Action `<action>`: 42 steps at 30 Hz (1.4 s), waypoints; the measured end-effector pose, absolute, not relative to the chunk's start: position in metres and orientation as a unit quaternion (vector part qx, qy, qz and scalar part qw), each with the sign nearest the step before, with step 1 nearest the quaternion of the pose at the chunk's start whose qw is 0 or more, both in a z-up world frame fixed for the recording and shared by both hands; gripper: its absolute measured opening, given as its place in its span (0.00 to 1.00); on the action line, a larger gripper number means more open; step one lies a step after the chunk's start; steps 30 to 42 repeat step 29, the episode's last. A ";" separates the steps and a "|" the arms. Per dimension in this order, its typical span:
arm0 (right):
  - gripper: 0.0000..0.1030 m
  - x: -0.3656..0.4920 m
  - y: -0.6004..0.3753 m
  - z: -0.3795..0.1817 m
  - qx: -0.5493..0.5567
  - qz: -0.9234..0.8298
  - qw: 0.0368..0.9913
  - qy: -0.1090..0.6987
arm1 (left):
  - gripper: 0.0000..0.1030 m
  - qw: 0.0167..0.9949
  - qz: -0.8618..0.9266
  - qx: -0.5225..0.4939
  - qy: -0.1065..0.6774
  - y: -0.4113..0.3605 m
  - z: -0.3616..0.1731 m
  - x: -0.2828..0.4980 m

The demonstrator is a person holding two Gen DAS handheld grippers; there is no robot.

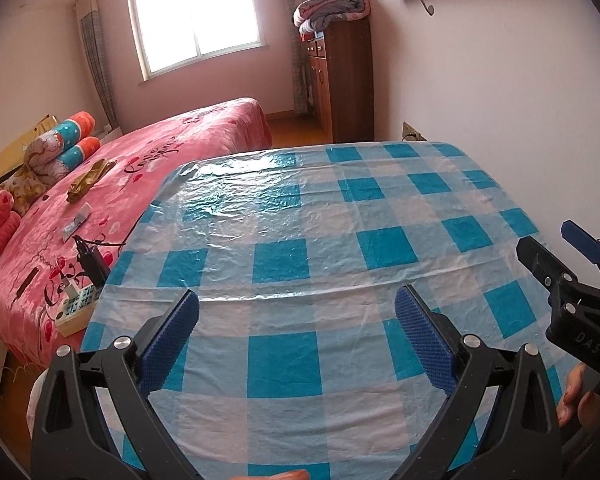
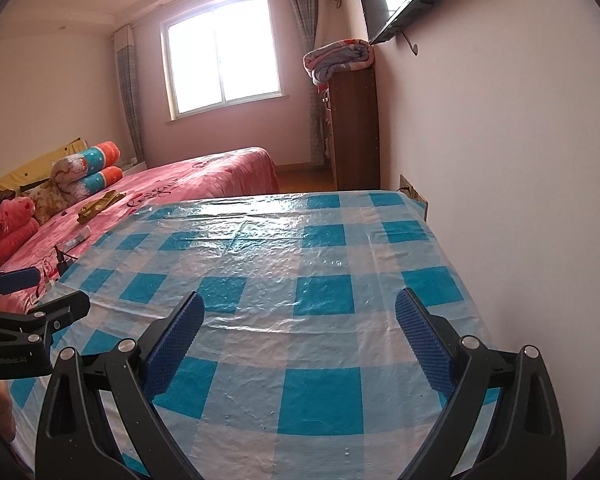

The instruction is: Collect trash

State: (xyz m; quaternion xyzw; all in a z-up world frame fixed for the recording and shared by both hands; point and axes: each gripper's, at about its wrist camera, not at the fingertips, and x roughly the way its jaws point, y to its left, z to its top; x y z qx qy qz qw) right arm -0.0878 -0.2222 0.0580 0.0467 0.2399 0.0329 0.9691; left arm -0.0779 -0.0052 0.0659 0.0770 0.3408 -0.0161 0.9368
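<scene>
A: Both grippers are held above the blue-checked plastic tablecloth; the left gripper and right gripper are spread wide, nothing between the pads.

B: Trash cannot be made out; only a power strip is seen on the pink bed.

grippers: 2; table: 1; bed: 1; window: 1; cabinet: 1

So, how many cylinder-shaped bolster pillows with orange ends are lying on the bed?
2. Both lie at the head of the bed, stacked: the upper bolster rests above the lower bolster, with a rolled quilt beside them. Others may be hidden behind.
</scene>
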 end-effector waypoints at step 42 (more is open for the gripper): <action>0.94 -0.028 -0.201 0.005 0.027 0.031 0.897 0.441 | 0.96 0.892 -0.023 0.041 0.449 0.008 -0.008 0.000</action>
